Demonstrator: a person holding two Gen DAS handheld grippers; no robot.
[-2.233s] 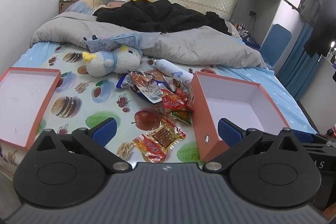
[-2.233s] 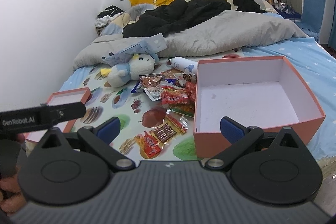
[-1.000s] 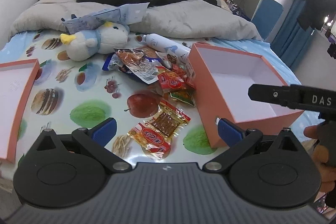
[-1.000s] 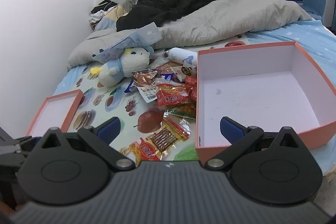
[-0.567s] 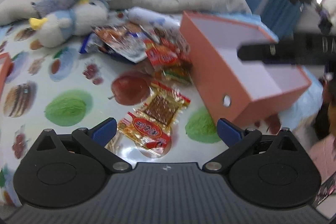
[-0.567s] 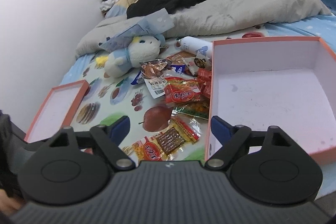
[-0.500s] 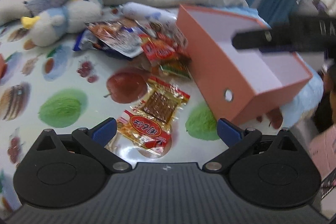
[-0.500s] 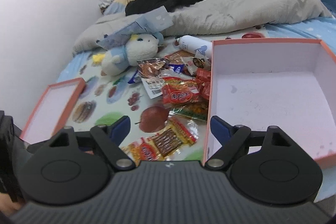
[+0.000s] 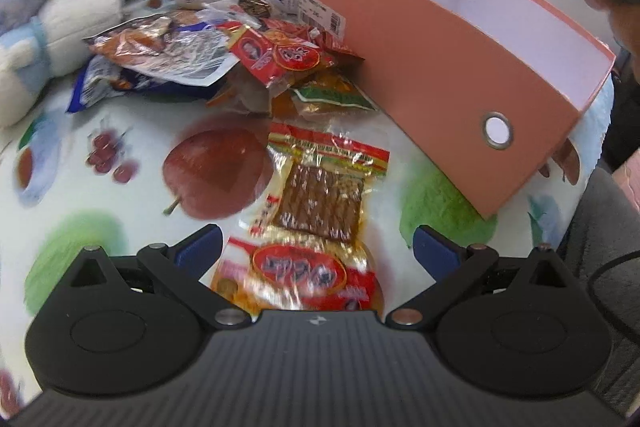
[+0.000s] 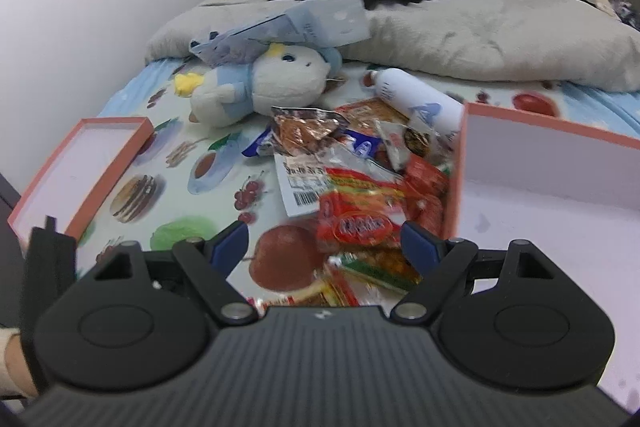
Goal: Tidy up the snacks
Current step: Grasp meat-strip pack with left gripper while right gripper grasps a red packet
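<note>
Our left claw is spread wide and empty, hovering low over the nearest snack, a clear packet of brown jerky with a red label at its near end. Our right claw is likewise spread and holds nothing, poised above a red snack packet at the near edge of the pile.

We judge the main risk to be a poor pinch. The jerky packet lies flat on the soft bed sheet, so the fingers may slide over the glossy film or gather the sheet along with it. On the right, the packets overlap, so closing there could lift two at once or drag a neighbour off the heap. Both claws work close together, and they could bump.

The snacks are crinkly foil and plastic packets, red, orange, green and blue, heaped between the plush toy and the open pink box, some touching its wall. The box is white inside and looks empty where we can see it. Its lid lies well apart to the left.
</note>
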